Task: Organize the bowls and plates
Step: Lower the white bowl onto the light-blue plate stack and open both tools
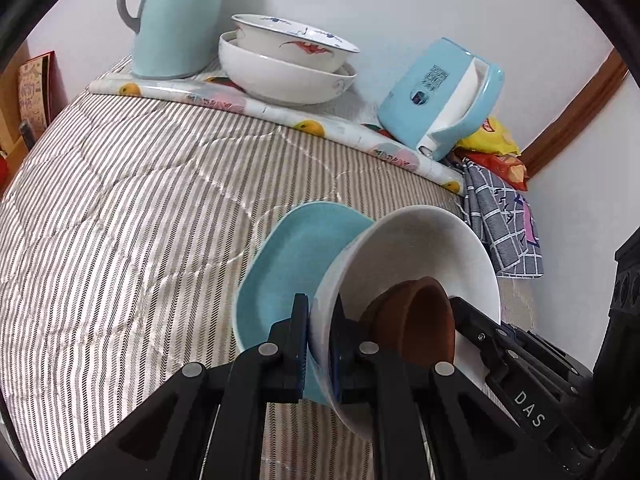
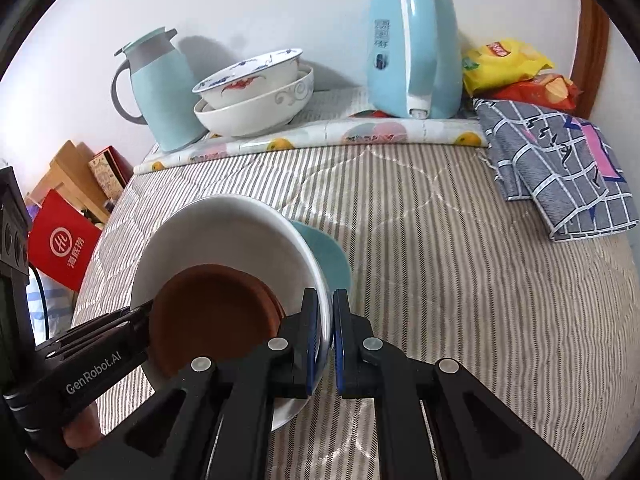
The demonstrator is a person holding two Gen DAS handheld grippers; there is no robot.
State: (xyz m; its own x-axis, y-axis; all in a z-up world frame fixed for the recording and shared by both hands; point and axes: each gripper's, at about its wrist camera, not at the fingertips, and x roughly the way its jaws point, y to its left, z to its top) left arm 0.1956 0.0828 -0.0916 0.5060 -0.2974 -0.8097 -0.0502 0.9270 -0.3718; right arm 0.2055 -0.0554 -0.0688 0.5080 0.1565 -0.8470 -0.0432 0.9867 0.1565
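Left wrist view, item one: white bowl, lifted off the striped quilt and tilted, a brown dish nested inside it and a blue plate pressed against its underside. The left gripper pinches the bowl's rim together with the plate edge at 6 o'clock, jaws narrow; pinching both likely keeps the stack moving as one piece. The right gripper enters from 4 o'clock and meets the bowl's opposite rim, though its closure is hidden here. Right wrist view settles that: the right gripper is clamped narrowly over the white bowl wall, one finger inside, one outside, probably to steady the load. That view shows the brown dish face-on and only a sliver of the blue plate behind the bowl at 1 o'clock, with the left gripper arriving at 9 o'clock. Background, 12 o'clock: two stacked bowls on a fruit-print cloth, likely the destination; thermos jug at 11 o'clock; blue kettle, snack bags and checked cloth toward 2 o'clock. Only the right wrist view shows the red bag at 9 o'clock.
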